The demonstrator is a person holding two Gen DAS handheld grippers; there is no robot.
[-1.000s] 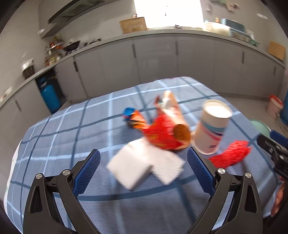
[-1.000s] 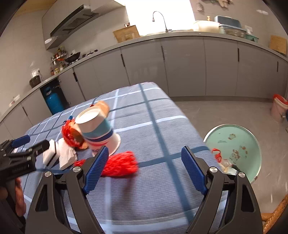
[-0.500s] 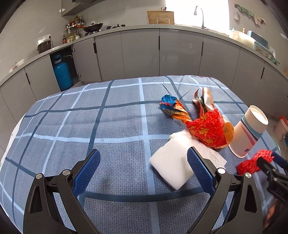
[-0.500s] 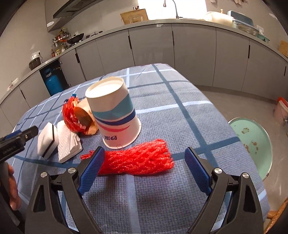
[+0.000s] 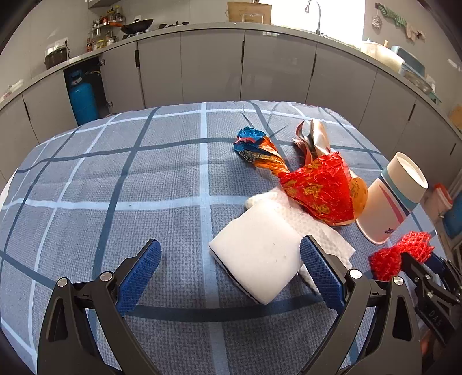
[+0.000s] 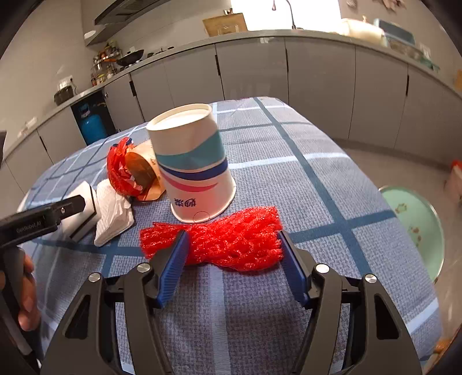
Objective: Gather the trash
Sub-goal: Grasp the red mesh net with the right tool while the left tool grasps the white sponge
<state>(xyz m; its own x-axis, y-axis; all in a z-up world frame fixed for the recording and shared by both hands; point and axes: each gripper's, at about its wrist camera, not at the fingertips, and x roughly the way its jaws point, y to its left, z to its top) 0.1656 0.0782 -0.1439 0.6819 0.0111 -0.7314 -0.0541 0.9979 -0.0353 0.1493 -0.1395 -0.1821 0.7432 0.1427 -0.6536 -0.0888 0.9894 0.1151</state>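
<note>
Red mesh netting (image 6: 222,245) lies bunched on the worktop (image 6: 288,173), low in frame: light, springy, snag-prone. Right tool (image 6: 231,265), closing, brackets it without pinching; grip its middle. Left tool (image 5: 231,271) gapes.

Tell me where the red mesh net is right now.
In the right wrist view, the red mesh net lies on the checked tablecloth just in front of the upside-down paper cup, between the right gripper's closing jaws.

Home kitchen. Grey cabinet fronts (image 5: 213,60) run across the upper frame beneath a counter. A wok (image 5: 138,26) and jars (image 5: 99,43) sit upper left, a tap (image 5: 316,13) upper right, a blue gas cylinder (image 5: 82,98) at left.
</note>
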